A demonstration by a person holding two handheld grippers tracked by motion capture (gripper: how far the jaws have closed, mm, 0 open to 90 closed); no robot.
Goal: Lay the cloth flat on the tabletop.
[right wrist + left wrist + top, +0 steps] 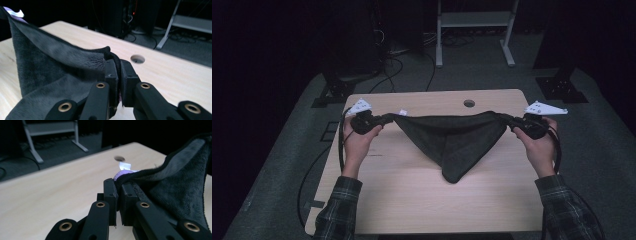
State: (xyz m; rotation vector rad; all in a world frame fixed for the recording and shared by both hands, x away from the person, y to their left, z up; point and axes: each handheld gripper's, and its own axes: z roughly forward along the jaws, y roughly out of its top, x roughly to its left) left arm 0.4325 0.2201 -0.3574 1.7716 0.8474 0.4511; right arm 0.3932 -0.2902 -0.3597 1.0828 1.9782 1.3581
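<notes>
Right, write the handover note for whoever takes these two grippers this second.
Left gripper: shut on one corner of the dark cloth.
Right gripper: shut on the opposite corner.
Cloth: stretched between the two grippers above the wooden table, its middle sagging to a point near the tabletop; whether it touches is unclear. A small white tag sits by the left corner.
Done: both corners gripped, cloth lifted.
Left: probably lay it down flat or fold it; keep both grips even.
</notes>
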